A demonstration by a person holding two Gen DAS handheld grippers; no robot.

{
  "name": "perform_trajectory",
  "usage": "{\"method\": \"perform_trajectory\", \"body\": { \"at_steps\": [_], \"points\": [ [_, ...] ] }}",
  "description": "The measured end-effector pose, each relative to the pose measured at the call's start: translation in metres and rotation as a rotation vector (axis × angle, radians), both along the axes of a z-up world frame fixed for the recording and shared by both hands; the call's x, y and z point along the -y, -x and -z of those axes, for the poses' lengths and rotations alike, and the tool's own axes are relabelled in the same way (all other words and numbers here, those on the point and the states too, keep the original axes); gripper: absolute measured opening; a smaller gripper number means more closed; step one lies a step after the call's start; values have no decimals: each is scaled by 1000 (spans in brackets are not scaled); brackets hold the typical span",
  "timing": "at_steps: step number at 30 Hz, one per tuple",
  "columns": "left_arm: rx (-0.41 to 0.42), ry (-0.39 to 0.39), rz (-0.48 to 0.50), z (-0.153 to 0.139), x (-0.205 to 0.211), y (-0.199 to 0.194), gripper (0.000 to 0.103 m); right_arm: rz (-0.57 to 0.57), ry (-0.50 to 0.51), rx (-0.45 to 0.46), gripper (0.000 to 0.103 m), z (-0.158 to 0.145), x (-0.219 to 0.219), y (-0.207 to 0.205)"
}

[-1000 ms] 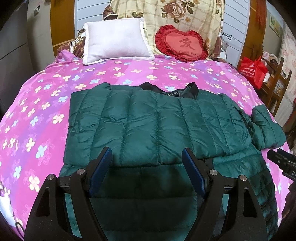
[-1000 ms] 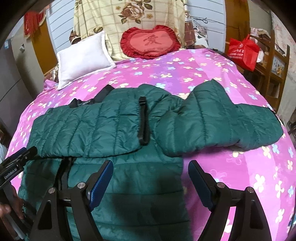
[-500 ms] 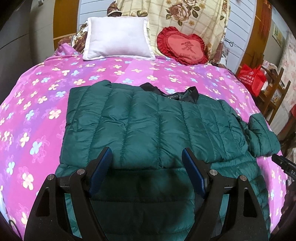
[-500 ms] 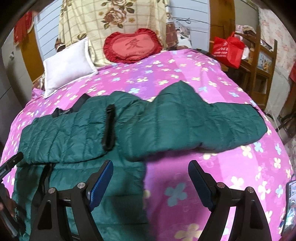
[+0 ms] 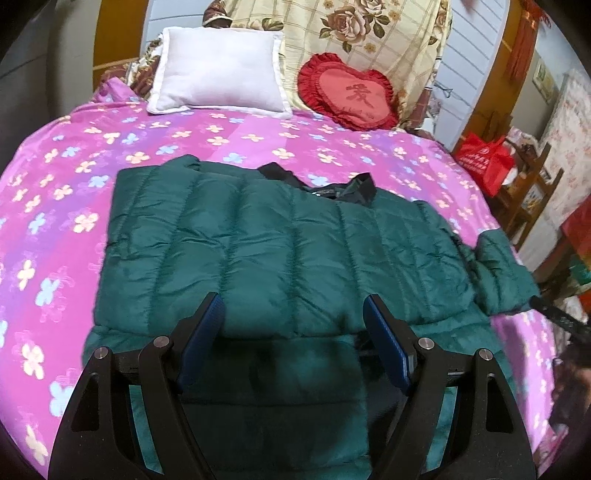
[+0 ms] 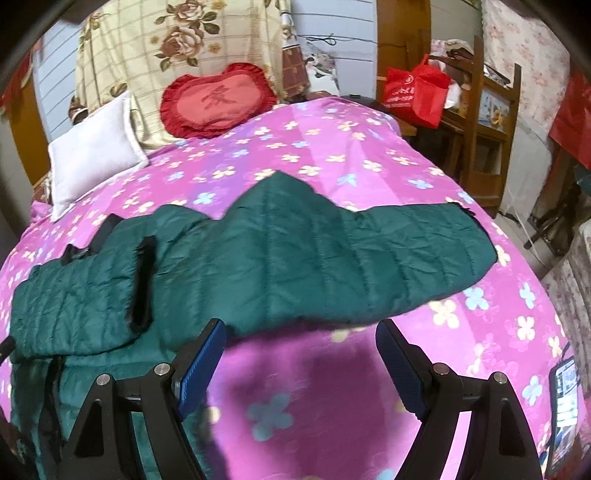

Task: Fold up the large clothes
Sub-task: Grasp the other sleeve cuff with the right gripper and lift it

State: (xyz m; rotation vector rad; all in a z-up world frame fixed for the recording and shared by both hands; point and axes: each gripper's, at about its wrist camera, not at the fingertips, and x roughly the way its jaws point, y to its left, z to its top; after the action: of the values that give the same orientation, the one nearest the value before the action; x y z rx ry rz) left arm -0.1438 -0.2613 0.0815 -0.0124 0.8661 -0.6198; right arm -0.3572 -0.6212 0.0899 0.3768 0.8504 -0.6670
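Left tongs: my left gripper [image 5: 291, 328] has its blue-padded jaws spread wide with nothing between them; it hangs over the near part of the dark green quilted puffer jacket [image 5: 280, 254].
Right tongs: my right gripper [image 6: 300, 360] is just as wide apart and holds nothing; it hangs over bare bedspread, just off the jacket's near sleeve edge.
Hidden or unclear: the jacket's hem runs under both gripper bodies and off the bottom of each view, so I cannot see where it ends. In the left view a dark object at the right edge is too blurred for me to name. In the right view a lit screen [image 6: 564, 382] is cut off by the lens rim.
Jacket: it lies flat on the bed, one side folded over its body, the black collar [image 5: 360, 187] at its far edge. The long green sleeve [image 6: 369, 254] stretches out away from the jacket body, across the bedspread.
Surface: a pink floral bedspread [image 6: 332, 151] surrounds the jacket on all sides.
Beyond the jacket: a white square pillow [image 5: 218, 75] and a red heart-shaped ruffled cushion [image 5: 347, 96] lean against a cream rose-print cloth [image 5: 369, 33] at the head of the bed.
Room: past the sleeve's end, a red shopping bag [image 6: 415, 90] sits by wooden shelving [image 6: 491, 122].
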Motion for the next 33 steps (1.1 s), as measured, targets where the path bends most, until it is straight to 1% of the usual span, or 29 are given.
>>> {"method": "perform_trajectory", "body": {
  "at_steps": [2,5,10,16,20,23,24,25,26,29,30,32,33],
  "points": [
    [0,9,6,0,1,1,79,13,5,-9,81,3,8,2],
    [6,-2,9,1,3,1,79,38,9,-10,81,5,26,6],
    [-20,-7,2,5,2,-2,79,151,28,-3,81,8,73,27],
    [-13,-17,10,7,3,-1,79,331,-25,-15,81,29,146,53],
    [-20,-35,24,12,7,1,79,410,-45,-4,81,41,180,64],
    [-9,-48,30,13,8,2,79,455,-67,-8,82,49,203,68],
    [-7,-50,31,13,8,2,79,477,-74,-5,82,51,210,70],
    [-6,-50,31,13,7,1,79,498,-87,7,85,54,217,72],
    [-7,-49,30,13,7,1,79,511,-98,19,87,57,222,73],
    [-11,-52,26,15,7,0,79,528,-126,46,87,64,234,73],
    [-14,-55,23,15,7,0,79,522,-132,50,87,66,235,71],
    [-17,-59,20,17,6,-2,79,499,-113,50,86,67,233,65],
    [-17,-62,18,18,6,-4,79,477,-104,50,83,67,231,61]
  ]
}}
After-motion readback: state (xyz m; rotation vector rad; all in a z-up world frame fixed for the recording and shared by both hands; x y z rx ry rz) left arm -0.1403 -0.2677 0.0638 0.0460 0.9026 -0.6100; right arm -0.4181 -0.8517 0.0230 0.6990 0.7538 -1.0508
